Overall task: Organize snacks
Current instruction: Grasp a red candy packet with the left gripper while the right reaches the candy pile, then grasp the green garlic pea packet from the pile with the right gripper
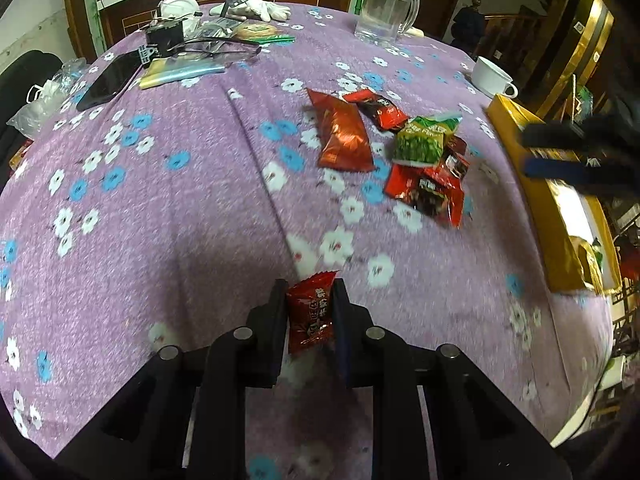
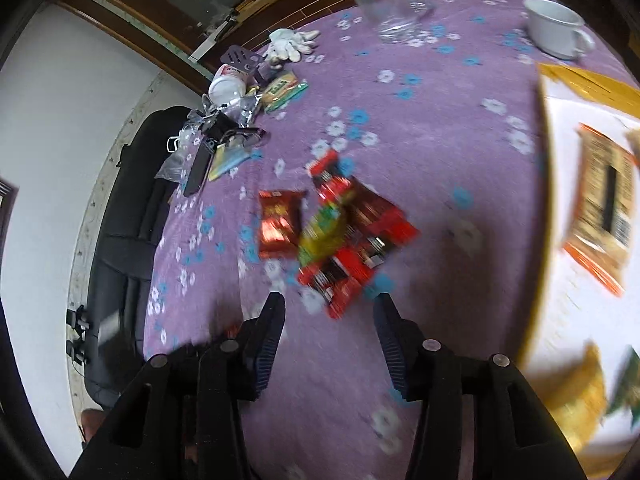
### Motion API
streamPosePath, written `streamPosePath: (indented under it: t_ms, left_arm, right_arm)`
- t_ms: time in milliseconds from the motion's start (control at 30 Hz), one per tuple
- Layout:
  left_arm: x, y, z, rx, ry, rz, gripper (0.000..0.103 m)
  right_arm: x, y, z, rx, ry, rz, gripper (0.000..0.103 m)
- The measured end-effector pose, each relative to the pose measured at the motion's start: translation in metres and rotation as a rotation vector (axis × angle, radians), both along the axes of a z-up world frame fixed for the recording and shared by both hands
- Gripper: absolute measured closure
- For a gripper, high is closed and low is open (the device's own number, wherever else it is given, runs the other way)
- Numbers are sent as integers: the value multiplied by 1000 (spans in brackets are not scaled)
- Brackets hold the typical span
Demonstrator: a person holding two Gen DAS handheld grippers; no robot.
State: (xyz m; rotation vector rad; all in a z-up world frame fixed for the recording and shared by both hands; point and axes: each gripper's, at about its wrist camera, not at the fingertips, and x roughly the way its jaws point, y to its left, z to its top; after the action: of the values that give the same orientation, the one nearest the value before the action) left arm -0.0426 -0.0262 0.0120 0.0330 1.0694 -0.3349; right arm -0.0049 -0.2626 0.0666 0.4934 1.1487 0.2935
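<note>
My left gripper (image 1: 310,300) is shut on a small red snack packet (image 1: 310,314) and holds it above the purple flowered tablecloth (image 1: 180,208). Ahead lies a pile of snacks: a long red packet (image 1: 344,136), a green packet (image 1: 424,142) and red-and-black packets (image 1: 430,188). My right gripper (image 2: 330,312) is open and empty, just short of the same pile (image 2: 340,236); it also shows blurred at the right of the left wrist view (image 1: 560,152). A gold box (image 1: 552,200) at the right holds an orange packet (image 2: 604,200).
A glass mug (image 1: 386,10) and a white cup (image 1: 492,78) stand at the far side. A phone (image 1: 110,82), glasses, a white glove (image 1: 260,10) and clutter sit at the far left. A black chair (image 2: 128,240) stands beyond the table's left edge.
</note>
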Motion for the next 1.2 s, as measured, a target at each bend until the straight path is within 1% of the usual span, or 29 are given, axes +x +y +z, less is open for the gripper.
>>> streamPosePath:
  t_ms: [200, 300, 367, 400, 467, 600, 633, 733, 767, 800, 833, 967, 1033, 1067, 1100, 1133, 1167, 1200]
  left_arm:
    - [-15, 12, 2, 8, -1, -15, 85]
    - [-20, 16, 3, 13, -4, -24, 85]
    - [-22, 19, 3, 14, -4, -26, 85]
    - [-23, 20, 3, 12, -2, -27, 85]
    - [-24, 23, 3, 8, -3, -31, 85]
    - [-22, 25, 2, -12, 2, -41, 85]
    - [-21, 25, 2, -14, 0, -46, 85]
    - [-19, 22, 5, -27, -5, -67, 85]
    - [-18, 20, 6, -30, -7, -75, 85]
    - [-18, 18, 6, -31, -10, -82, 85]
    - [-16, 16, 7, -33, -11, -88, 85]
    - [-12, 7, 8, -44, -8, -107, 85]
    - [-12, 2, 10, -43, -12, -119, 85]
    - [-13, 1, 11, -43, -16, -123, 85]
    - [-13, -1, 11, -45, -17, -125, 85]
    - [-13, -2, 11, -46, -15, -126, 85]
    - [-13, -2, 11, -47, -15, -125, 85]
    - [-12, -2, 10, -50, -13, -121, 85]
  right_arm:
    - [39, 19, -16, -38, 25, -22, 52]
    - [55, 26, -28, -70, 66, -34, 52]
    - [63, 31, -34, -74, 76, -42, 52]
    - [66, 35, -38, -85, 74, -36, 54]
    - [69, 43, -43, -117, 81, -23, 65]
    - [59, 50, -39, -146, 50, 4, 70]
    - [53, 51, -36, -144, 40, 14, 80]
    - [27, 51, -28, -99, 31, 43, 82]
    - [19, 50, -26, -89, 27, 49, 85]
    - [7, 50, -26, -79, 26, 58, 90]
    - [0, 50, -27, -74, 28, 61, 91]
    - [-30, 48, -34, -52, 53, 82, 94]
    - [-41, 46, -38, -40, 75, 90, 94]
    - [-46, 43, -41, -37, 100, 100, 93]
    - [-50, 42, -41, -47, 106, 107, 89]
    - [-53, 42, -38, -74, 92, 115, 89]
    - [-57, 42, -31, -119, 55, 134, 88]
    - [-59, 45, -26, -162, 29, 155, 82]
